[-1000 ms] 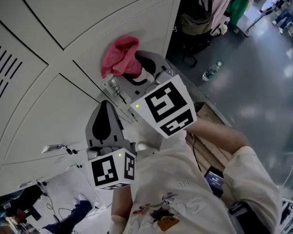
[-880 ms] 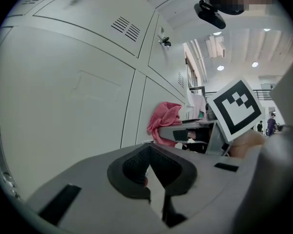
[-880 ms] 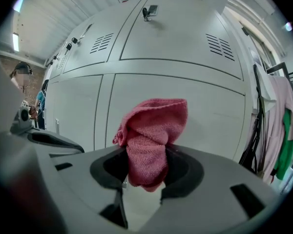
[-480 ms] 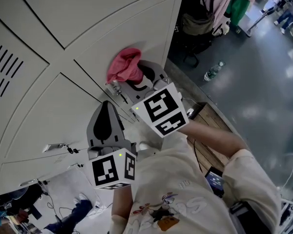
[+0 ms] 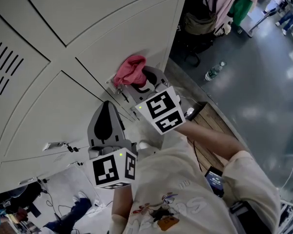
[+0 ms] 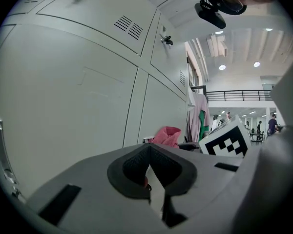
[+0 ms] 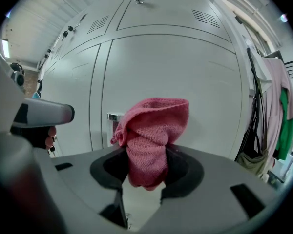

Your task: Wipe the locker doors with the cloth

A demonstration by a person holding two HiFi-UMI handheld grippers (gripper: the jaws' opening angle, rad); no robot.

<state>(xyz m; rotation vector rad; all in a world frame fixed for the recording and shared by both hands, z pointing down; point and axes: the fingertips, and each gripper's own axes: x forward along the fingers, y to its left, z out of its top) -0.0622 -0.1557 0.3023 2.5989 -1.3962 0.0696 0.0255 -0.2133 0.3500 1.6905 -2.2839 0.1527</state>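
A pink cloth (image 5: 130, 70) is bunched in my right gripper (image 5: 138, 78), which is shut on it and holds it against a pale grey locker door (image 5: 132, 28). In the right gripper view the cloth (image 7: 154, 135) sticks up out of the jaws in front of that door (image 7: 185, 72), beside a small metal latch (image 7: 113, 117). My left gripper (image 5: 105, 115) hangs lower, shut on nothing, next to another door (image 5: 44, 116). In the left gripper view, past the left gripper (image 6: 147, 168), the cloth (image 6: 166, 135) shows small and far off.
Hanging clothes and a bag (image 5: 205, 13) stand at the end of the locker row. A plastic bottle (image 5: 213, 71) lies on the dark floor. A wooden box (image 5: 212, 123) sits by the person's arm. Keys dangle from locks (image 5: 68, 149) near the left gripper.
The right gripper has carried the cloth along the locker door, farther from the head camera and a little to the right. The left gripper has stayed put.
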